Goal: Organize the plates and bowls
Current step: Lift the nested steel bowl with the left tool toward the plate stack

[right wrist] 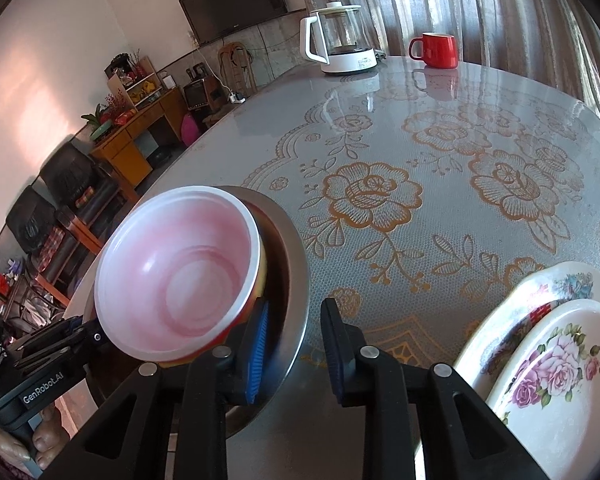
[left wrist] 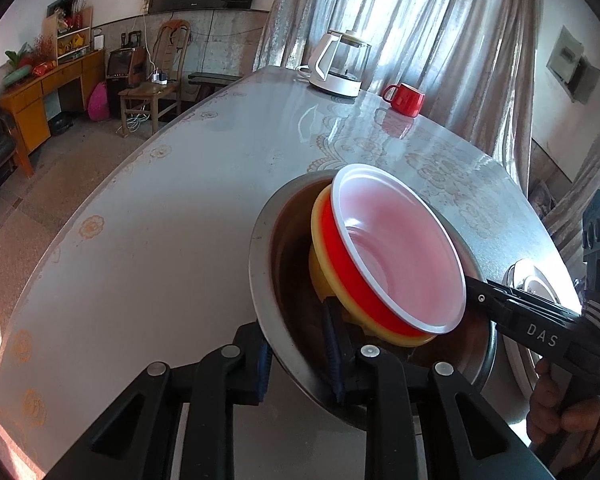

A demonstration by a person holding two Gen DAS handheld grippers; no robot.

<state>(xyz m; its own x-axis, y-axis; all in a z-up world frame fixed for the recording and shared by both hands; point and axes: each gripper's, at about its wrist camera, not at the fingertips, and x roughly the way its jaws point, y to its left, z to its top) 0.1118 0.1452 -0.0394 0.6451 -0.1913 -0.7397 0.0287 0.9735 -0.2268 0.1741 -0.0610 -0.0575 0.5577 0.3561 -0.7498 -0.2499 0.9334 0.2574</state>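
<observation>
A red bowl (left wrist: 396, 248) with a white inside sits nested in a yellow bowl (left wrist: 324, 256), and both lie in a steel bowl (left wrist: 260, 264) on the table. My left gripper (left wrist: 296, 332) is shut on the steel bowl's near rim, one blue pad outside and one inside. My right gripper (right wrist: 296, 320) straddles the steel bowl's (right wrist: 300, 280) opposite rim. Its left pad is inside the bowl, and a strip of table shows between the rim and its right finger. Two flowered plates (right wrist: 560, 380) lie stacked to the right.
A glass kettle (right wrist: 340, 40) and a red mug (right wrist: 436, 50) stand at the far end of the flower-patterned table (right wrist: 380, 200). A hand (left wrist: 560, 412) holds the right gripper's handle. Chairs and a wooden desk stand beyond the table's left edge.
</observation>
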